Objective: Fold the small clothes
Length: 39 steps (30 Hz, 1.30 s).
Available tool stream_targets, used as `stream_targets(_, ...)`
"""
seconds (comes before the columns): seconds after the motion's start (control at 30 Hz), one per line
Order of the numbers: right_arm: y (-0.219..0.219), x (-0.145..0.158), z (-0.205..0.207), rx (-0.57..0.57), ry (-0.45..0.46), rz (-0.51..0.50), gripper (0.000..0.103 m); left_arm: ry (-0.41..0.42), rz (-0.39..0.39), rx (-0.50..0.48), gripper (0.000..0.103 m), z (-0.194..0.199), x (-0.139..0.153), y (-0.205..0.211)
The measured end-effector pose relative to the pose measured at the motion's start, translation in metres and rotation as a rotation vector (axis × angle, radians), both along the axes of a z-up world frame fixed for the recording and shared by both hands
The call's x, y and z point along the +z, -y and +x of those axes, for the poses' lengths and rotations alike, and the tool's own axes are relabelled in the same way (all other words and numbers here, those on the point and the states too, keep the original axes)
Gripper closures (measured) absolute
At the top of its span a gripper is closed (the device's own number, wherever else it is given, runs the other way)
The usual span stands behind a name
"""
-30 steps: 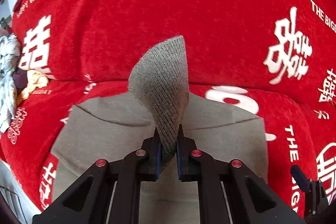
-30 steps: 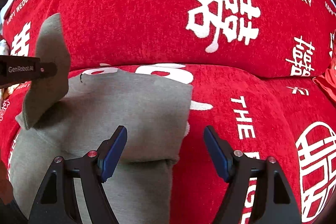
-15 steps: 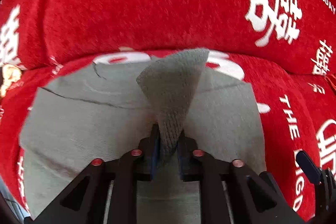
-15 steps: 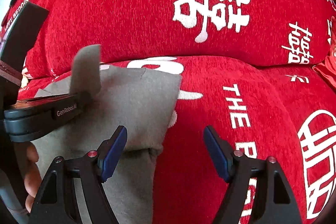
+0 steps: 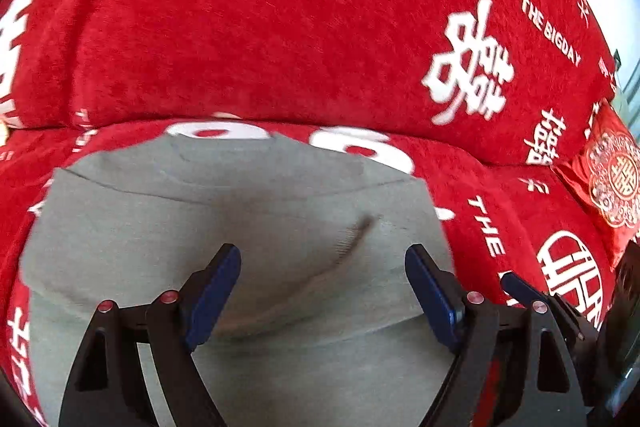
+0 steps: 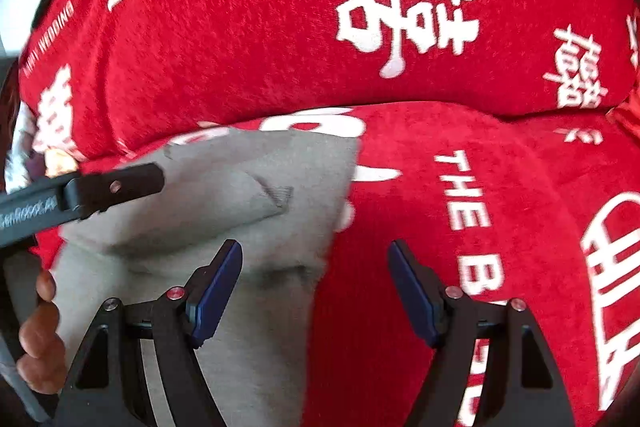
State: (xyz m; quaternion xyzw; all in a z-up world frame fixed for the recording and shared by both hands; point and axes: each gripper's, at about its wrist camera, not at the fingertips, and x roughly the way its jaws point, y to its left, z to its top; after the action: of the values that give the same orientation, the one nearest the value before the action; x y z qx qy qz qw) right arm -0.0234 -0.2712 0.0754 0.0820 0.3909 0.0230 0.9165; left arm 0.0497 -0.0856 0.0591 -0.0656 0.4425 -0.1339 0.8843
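Note:
A grey knitted garment (image 5: 224, 223) lies flat on the red sofa seat, with a ribbed cuff (image 5: 352, 243) folded across its middle. My left gripper (image 5: 322, 291) hovers just above it, jaws opening wide, nothing pinched between the blue pads. In the right wrist view the same garment (image 6: 280, 167) fills the lower left, its cuff (image 6: 280, 193) resting on top. My right gripper (image 6: 316, 291) stands open over the garment's right edge, holding nothing. One black finger of the left gripper (image 6: 116, 185) reaches in from the left, held by a hand (image 6: 40, 339).
The red sofa cover (image 5: 280, 27) with white lettering spans seat and backrest. A red embroidered cushion (image 5: 608, 179) sits at the right end. Part of the right gripper (image 5: 532, 295) shows at the lower right of the left wrist view.
The left gripper carried the cuff rightwards over the garment, then let go; the cuff now lies flat and the jaws stand wide. The right gripper stayed open and shifted a little.

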Motion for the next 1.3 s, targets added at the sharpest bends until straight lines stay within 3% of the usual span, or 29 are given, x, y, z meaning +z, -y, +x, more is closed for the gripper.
stream_targets(0.07, -0.003, 0.004, 0.006, 0.018, 0.004, 0.099, 0.025, 0.005, 0.033, 0.036, 0.018, 0.002, -0.003, -0.013)
stream_targets(0.2, -0.020, 0.004, 0.029, 0.032, -0.031, 0.195, 0.025, -0.082, 0.080, 0.117, 0.018, 0.015, -0.028, -0.031)
stream_targets(0.33, -0.038, -0.015, 0.068, -0.008, -0.148, 0.252, 0.027, -0.141, 0.135, 0.130, 0.018, 0.014, -0.052, -0.033)
stream_targets(0.37, -0.041, -0.018, 0.074, -0.014, -0.163, 0.242, 0.029, -0.152, 0.154, 0.111, 0.018, 0.011, -0.058, -0.029)
stream_targets(0.47, -0.057, -0.028, 0.081, -0.008, -0.263, 0.014, 0.043, -0.122, 0.196, 0.040, 0.018, -0.006, -0.060, -0.020)
stream_targets(0.5, -0.062, -0.026, 0.072, 0.020, -0.268, -0.091, 0.043, -0.092, 0.201, 0.007, 0.018, -0.014, -0.057, -0.016)
stream_targets(0.6, -0.064, -0.017, 0.042, 0.039, -0.242, -0.262, 0.041, -0.092, 0.169, -0.093, 0.018, -0.028, -0.056, -0.007)
stream_targets(0.63, -0.060, -0.015, 0.036, 0.029, -0.240, -0.264, 0.041, -0.082, 0.174, -0.109, 0.018, -0.031, -0.056, -0.005)
stream_targets(0.7, -0.044, -0.007, 0.026, 0.007, -0.223, -0.158, 0.041, -0.062, 0.187, -0.128, 0.018, -0.036, -0.054, 0.000)
stream_targets(0.8, -0.029, 0.000, 0.029, -0.022, -0.192, 0.012, 0.041, -0.066, 0.149, -0.121, 0.018, -0.037, -0.050, -0.005)
stream_targets(0.93, -0.036, -0.007, 0.045, -0.018, -0.201, 0.074, 0.041, -0.075, 0.131, -0.083, 0.018, -0.036, -0.050, -0.020)
stream_targets(0.97, -0.042, -0.012, 0.051, -0.009, -0.208, 0.064, 0.041, -0.081, 0.131, -0.071, 0.018, -0.036, -0.052, -0.024)
stream_targets(1.07, -0.069, -0.032, 0.059, 0.014, -0.241, -0.171, 0.043, -0.101, 0.138, -0.037, 0.018, -0.036, -0.057, -0.037)
stream_targets(1.13, -0.081, -0.032, 0.052, 0.018, -0.194, -0.298, 0.039, -0.101, 0.135, -0.021, 0.018, -0.038, -0.058, -0.045)
stream_targets(1.2, -0.084, -0.024, 0.046, -0.021, -0.180, -0.353, 0.038, -0.094, 0.119, -0.010, 0.018, -0.042, -0.056, -0.052)
stream_targets(1.3, -0.095, -0.010, 0.033, 0.021, -0.132, -0.322, 0.038, -0.081, 0.115, 0.000, 0.018, -0.045, -0.053, -0.058)
